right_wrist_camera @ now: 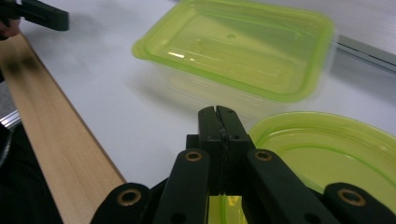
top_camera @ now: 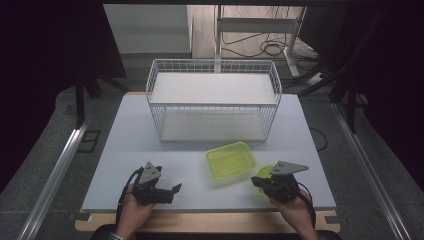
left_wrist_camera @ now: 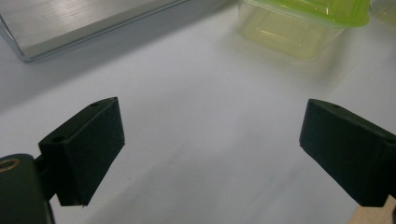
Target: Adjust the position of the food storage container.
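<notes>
A clear rectangular box with a lime-green lid (top_camera: 230,160) (left_wrist_camera: 299,23) (right_wrist_camera: 243,51) stands on the white table near the front, right of centre. To its right lies a round lime-green lidded dish (top_camera: 264,172) (right_wrist_camera: 336,149). My right gripper (top_camera: 256,182) (right_wrist_camera: 219,114) is shut, jaws pressed together, low over the near-left edge of the round dish; nothing shows between the pads. My left gripper (top_camera: 175,189) (left_wrist_camera: 210,149) rests at the front left, open and wide, pointing right toward the box, with bare table between its jaws. One of its jaws (right_wrist_camera: 42,16) appears far off in the right gripper view.
A white wire basket (top_camera: 213,100) with a solid floor (left_wrist_camera: 70,23) stands behind the box at the middle back of the table (top_camera: 130,140). A wooden strip (right_wrist_camera: 56,140) runs along the table's front edge.
</notes>
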`<state>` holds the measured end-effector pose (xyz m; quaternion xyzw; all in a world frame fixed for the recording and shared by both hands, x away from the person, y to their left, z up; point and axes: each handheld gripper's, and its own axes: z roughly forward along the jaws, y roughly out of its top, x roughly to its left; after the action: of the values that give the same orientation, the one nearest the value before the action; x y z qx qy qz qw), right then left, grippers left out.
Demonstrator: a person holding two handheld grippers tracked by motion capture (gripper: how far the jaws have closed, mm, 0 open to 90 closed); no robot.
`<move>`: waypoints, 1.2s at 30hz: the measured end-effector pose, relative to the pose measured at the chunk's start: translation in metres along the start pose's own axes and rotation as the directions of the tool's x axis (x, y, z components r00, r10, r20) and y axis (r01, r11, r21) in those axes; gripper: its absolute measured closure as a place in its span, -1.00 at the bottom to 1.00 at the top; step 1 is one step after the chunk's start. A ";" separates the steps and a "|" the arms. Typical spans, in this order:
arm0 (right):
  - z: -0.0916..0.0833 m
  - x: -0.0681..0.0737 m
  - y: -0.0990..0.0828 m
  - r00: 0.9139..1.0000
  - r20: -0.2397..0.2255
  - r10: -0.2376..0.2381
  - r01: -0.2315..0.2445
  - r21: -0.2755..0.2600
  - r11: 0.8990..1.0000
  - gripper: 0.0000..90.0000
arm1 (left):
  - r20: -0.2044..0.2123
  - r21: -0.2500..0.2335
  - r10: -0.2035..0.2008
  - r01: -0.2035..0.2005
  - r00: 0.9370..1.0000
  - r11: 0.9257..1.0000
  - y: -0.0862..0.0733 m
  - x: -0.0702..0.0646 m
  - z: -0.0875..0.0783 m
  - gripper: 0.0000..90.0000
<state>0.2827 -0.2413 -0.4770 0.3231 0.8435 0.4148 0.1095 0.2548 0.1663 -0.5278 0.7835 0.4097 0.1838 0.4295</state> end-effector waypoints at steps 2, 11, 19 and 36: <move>-0.005 -0.008 -0.002 1.000 0.020 0.014 -0.014 -0.001 1.000 0.98 | 0.004 -0.004 -0.024 0.024 1.000 1.000 0.000 0.001 0.000 -0.86; -0.022 -0.032 -0.011 0.996 0.069 0.062 -0.062 -0.005 0.998 0.97 | -0.011 0.015 -0.021 0.022 1.000 1.000 -0.002 0.002 0.002 -0.86; -0.034 -0.043 -0.018 0.992 0.094 0.089 -0.089 -0.006 0.996 0.95 | -0.019 0.039 -0.004 0.005 1.000 0.999 -0.002 0.002 0.003 -0.86; -0.041 -0.051 -0.021 0.984 0.142 0.107 -0.109 0.005 0.994 0.91 | -0.015 0.065 -0.004 0.005 1.000 0.998 -0.001 0.000 0.004 -0.86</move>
<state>0.2934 -0.3085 -0.4711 0.3976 0.8174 0.3909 0.1447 0.2569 0.1641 -0.5310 0.7948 0.4205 0.1752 0.4009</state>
